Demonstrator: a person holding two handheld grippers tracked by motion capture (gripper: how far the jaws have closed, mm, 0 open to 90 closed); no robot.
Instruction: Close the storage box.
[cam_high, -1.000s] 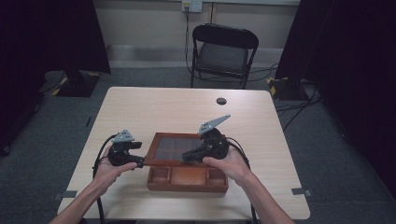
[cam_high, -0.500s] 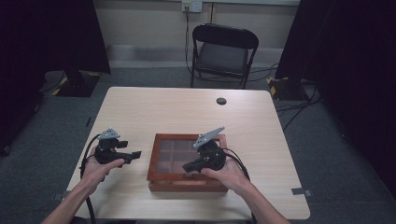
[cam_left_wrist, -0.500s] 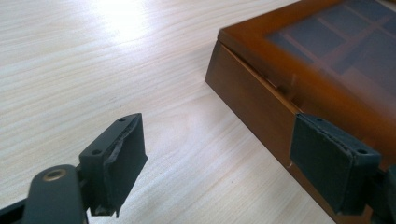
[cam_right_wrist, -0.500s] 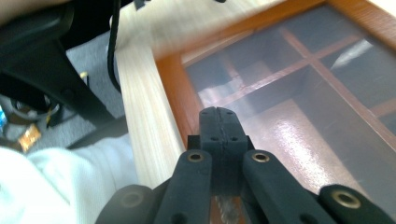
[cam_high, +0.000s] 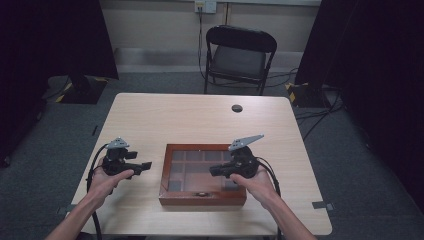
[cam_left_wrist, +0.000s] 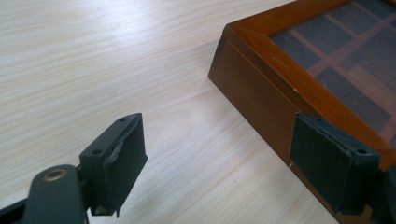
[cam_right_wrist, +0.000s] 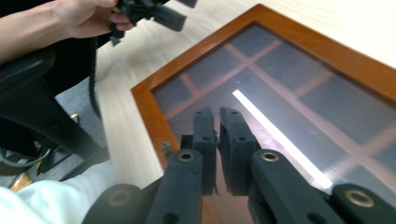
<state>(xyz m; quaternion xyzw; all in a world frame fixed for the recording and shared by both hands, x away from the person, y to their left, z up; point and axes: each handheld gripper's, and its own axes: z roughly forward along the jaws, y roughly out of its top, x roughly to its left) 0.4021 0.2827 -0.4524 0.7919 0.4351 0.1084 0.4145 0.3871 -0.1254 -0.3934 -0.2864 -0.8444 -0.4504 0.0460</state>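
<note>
A wooden box (cam_high: 202, 195) with a glass lid divided into panes sits low in the middle of the high view, near the front edge of the pale wood surface (cam_high: 200, 120). The left tongs (cam_high: 145, 165) hover at centre left of that frame, just off the box's left side and pointing toward it. In the left gripper view their jaws stand well apart with nothing between them; the box (cam_left_wrist: 261, 88) fills the upper right there, its dark side wall just behind the right-hand pad. The right tongs (cam_high: 214, 171) hang over the lid, right of centre in the high view. In the right gripper view, the right tongs (cam_right_wrist: 217, 135) are clenched almost together on nothing, pointing across the glass lid (cam_right_wrist: 280, 88), where a bright strip of light reflects. The other hand (cam_right_wrist: 88, 16) and its tool show at upper left there. A small dark disc (cam_high: 237, 108) lies on the surface's far side, and a folding chair (cam_high: 239, 55) stands behind it.
</note>
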